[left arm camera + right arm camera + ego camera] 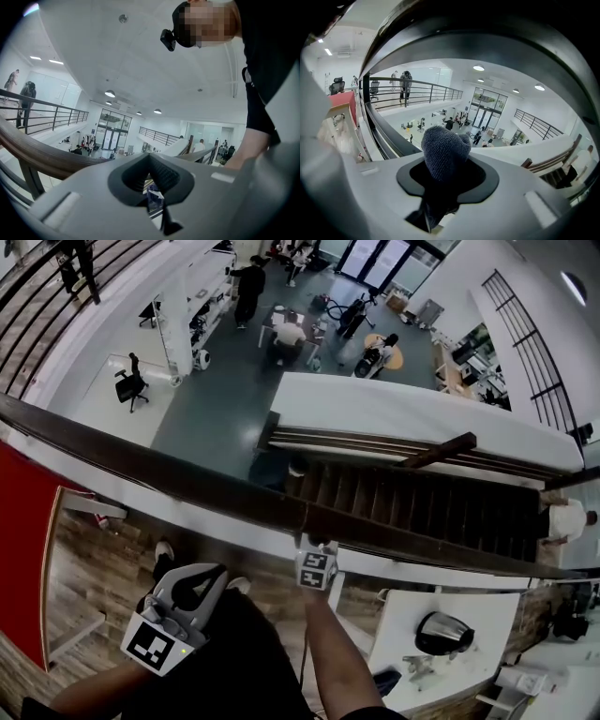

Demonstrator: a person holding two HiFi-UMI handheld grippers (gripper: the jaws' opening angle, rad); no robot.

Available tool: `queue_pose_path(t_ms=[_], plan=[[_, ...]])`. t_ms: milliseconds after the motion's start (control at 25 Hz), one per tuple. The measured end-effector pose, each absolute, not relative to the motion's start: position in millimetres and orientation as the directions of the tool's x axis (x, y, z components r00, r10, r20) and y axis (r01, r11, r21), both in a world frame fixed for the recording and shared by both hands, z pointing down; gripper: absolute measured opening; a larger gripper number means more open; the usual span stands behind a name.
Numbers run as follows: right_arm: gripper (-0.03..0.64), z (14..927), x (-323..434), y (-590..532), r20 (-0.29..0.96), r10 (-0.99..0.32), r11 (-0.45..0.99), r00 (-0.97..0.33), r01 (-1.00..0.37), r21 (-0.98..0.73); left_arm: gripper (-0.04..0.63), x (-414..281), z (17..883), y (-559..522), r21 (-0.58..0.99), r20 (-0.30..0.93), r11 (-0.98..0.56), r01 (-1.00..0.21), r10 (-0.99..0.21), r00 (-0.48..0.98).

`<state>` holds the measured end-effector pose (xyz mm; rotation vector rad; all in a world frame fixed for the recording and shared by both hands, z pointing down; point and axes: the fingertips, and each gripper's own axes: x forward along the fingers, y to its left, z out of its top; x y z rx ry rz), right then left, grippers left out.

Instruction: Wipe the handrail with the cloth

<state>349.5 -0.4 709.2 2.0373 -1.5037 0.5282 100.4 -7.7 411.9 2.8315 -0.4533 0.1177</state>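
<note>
Left gripper [197, 579] sits lowest in the head view, at the bottom left. It is on the near side of the handrail [187, 479] and apart from it. Its fingers [161, 173] are closed together with nothing between them.

Right gripper [446, 161] has its fingers clamped on the cloth [445, 147], a dark grey-blue knit bunch that protrudes forward past the fingertips. In the head view this gripper is at the near edge of the handrail, about midway along the rail's visible length, with its marker cube facing up. The fingertips are hidden at the rail's edge, so contact between cloth and rail cannot be confirmed.

The handrail is dark wood and runs diagonally from the left edge to the right edge of the head view. A staircase [422, 502] lies beyond it.
</note>
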Motion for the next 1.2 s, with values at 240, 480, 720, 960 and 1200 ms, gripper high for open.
queue_pose_path(t_ms=[240, 480, 720, 960, 1200], plan=[[0.124, 708, 365, 16, 0.602, -0.734, -0.267, 0.316, -0.948, 0.172, 0.0, 102, 418, 7, 0.274, 0.142, -0.916, -0.292, -0.261, 0.955], [0.118, 680, 351, 25, 0.531, -0.826, -0.214, 0.191, -0.977, 0.018, 0.0, 108, 419, 1, 0.294, 0.125, -0.909, -0.296, -0.27, 0.955], [0.106, 578, 296, 75, 0.376, -0.9, -0.257, 0.222, -0.965, -0.047, 0.0, 97, 420, -16, 0.322, 0.096, -0.884, -0.339, -0.325, 0.941], [0.104, 469, 254, 89, 0.224, -0.939, -0.271, 0.26, -0.962, -0.02, 0.0, 108, 423, -19, 0.295, 0.068, -0.904, -0.31, -0.304, 0.95], [0.104, 421, 229, 87, 0.11, -0.963, -0.243, 0.247, -0.969, 0.048, 0.0, 128, 417, -3, 0.283, 0.022, -0.93, -0.237, -0.24, 0.97]])
